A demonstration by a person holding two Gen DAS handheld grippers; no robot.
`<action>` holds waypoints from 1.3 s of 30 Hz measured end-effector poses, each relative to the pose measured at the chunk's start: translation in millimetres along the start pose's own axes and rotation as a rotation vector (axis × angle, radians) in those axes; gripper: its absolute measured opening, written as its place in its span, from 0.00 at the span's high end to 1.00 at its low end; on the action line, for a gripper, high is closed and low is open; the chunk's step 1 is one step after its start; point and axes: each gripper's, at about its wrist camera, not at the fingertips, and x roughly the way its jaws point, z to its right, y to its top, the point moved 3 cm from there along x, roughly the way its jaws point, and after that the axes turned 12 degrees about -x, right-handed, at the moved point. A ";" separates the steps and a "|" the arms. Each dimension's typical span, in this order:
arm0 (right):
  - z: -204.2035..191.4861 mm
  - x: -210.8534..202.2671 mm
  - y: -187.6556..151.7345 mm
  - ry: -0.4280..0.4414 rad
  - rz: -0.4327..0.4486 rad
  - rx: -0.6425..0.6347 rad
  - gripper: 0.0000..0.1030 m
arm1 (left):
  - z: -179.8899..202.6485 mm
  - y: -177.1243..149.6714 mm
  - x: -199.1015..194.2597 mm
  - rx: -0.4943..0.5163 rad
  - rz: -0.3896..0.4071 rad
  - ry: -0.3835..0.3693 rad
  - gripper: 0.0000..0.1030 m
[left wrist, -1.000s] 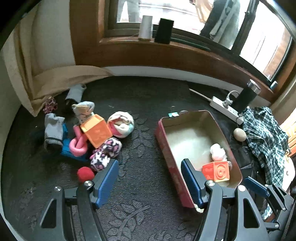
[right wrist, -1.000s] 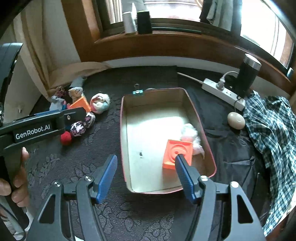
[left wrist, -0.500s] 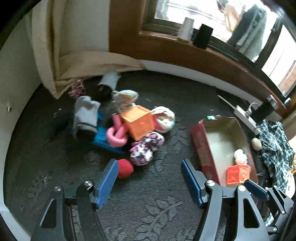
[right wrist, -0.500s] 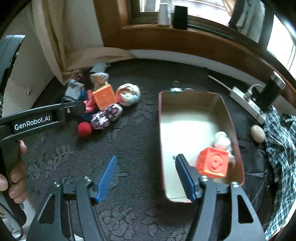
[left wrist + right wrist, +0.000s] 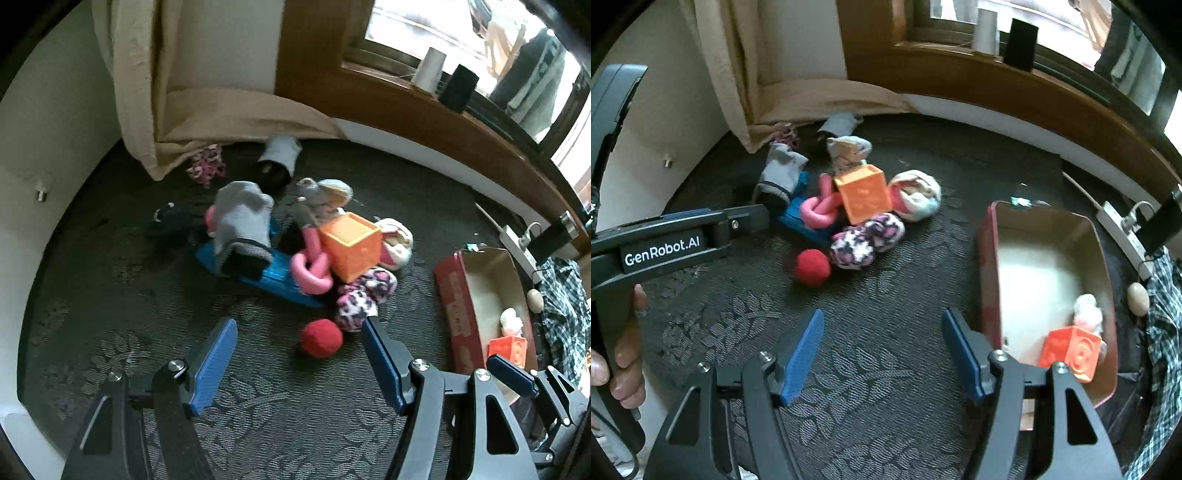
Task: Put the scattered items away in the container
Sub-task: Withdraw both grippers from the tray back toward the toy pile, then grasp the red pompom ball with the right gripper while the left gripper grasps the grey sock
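Note:
A red box (image 5: 456, 295) (image 5: 986, 266) lies on the dark carpet at the right, holding an orange cube (image 5: 1071, 352) and a pale soft toy (image 5: 1087, 312). A pile of toys lies left of it: a red ball (image 5: 320, 338) (image 5: 812, 267), an orange cube (image 5: 351, 245) (image 5: 864, 197), a pink knot (image 5: 312, 267), a spotted sock ball (image 5: 364, 295) (image 5: 866, 240), a grey sock (image 5: 242, 221) and a blue piece (image 5: 275, 275). My left gripper (image 5: 297, 363) is open, just short of the red ball. My right gripper (image 5: 881, 356) is open over bare carpet, left of the box.
A beige curtain (image 5: 221, 107) hangs at the back left. A white power strip (image 5: 1123, 232), a dark bottle (image 5: 550, 236), a wooden egg (image 5: 1137, 299) and a plaid cloth (image 5: 565, 306) lie right of the box. A hand (image 5: 622, 354) holds the left gripper's handle.
Both grippers have swung left, away from the box and toward the toy pile. The red ball now lies between the left gripper's fingertips in view. Both stay open.

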 end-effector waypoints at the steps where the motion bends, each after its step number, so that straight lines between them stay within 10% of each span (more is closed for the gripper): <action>1: -3.1 1.8 2.3 0.002 -0.001 -0.002 0.32 | -3.9 1.8 0.3 -0.003 -0.001 0.002 0.31; 39: -38.7 102.5 38.8 0.128 -0.117 0.138 0.32 | -60.8 79.1 77.3 -0.009 -0.091 0.001 0.31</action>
